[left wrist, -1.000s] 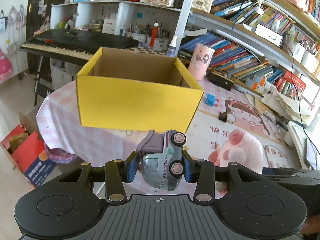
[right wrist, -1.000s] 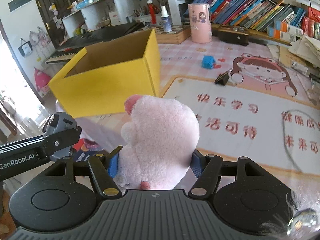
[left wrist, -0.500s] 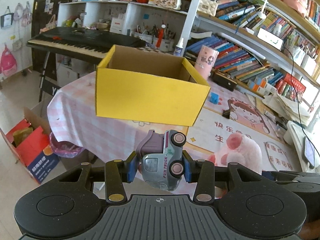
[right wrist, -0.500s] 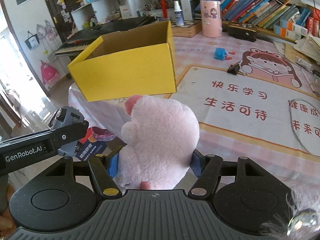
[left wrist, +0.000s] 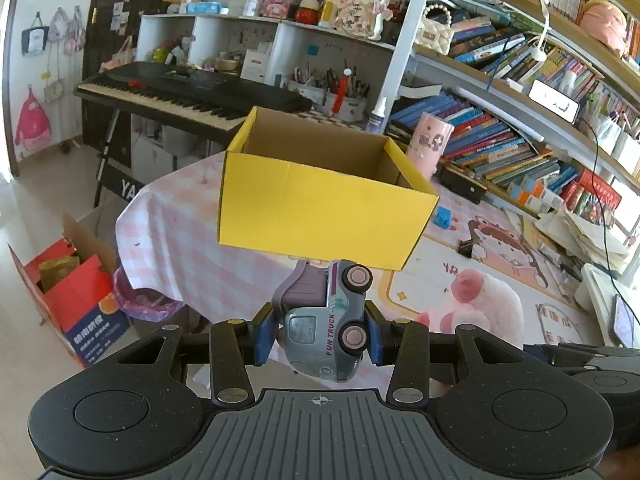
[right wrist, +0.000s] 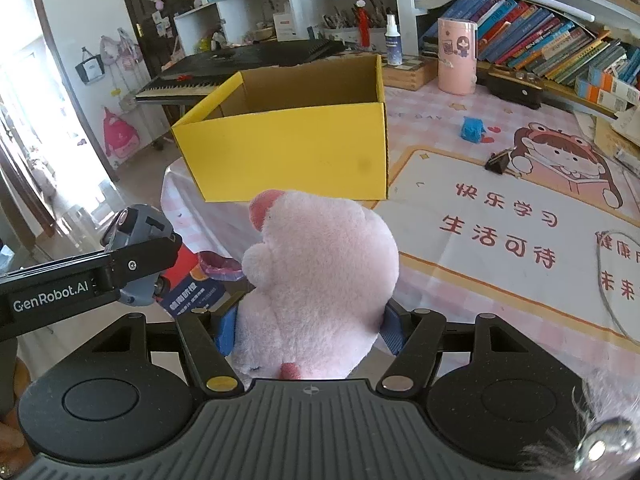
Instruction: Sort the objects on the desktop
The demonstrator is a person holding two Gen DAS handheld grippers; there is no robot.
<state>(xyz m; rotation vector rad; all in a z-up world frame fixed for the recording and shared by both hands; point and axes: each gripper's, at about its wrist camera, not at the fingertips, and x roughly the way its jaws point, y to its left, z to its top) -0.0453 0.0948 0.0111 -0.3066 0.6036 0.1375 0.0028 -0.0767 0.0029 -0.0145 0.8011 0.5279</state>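
The left gripper [left wrist: 320, 330] is clamped on a grey toy truck [left wrist: 326, 320], which sits tipped on its side between the blue pads, wheels facing right. The right gripper [right wrist: 308, 320] is clamped on a pink plush toy [right wrist: 320, 284], whose bulk hides most of both fingers.

Both grippers are held in the air off the near edge of the table [left wrist: 180, 216], with floor visible below them. The left gripper appears in the right wrist view at the lower left, well apart from the plush toy.

A yellow cardboard box [left wrist: 320, 216] stands open-topped near the table's left corner, its near wall close to the rounded table edge. The interior visible from here appears bare, though the floor of the box is not in view. To the right of the box, the printed desk mat [right wrist: 500, 232] offers a broad flat area.

A small blue object [right wrist: 471, 129] lies beyond the mat, near the box's far right corner. A black binder clip [right wrist: 497, 161] rests at the mat's far edge. A pink cylinder [right wrist: 456, 56] stands upright behind the box, near the row of books.
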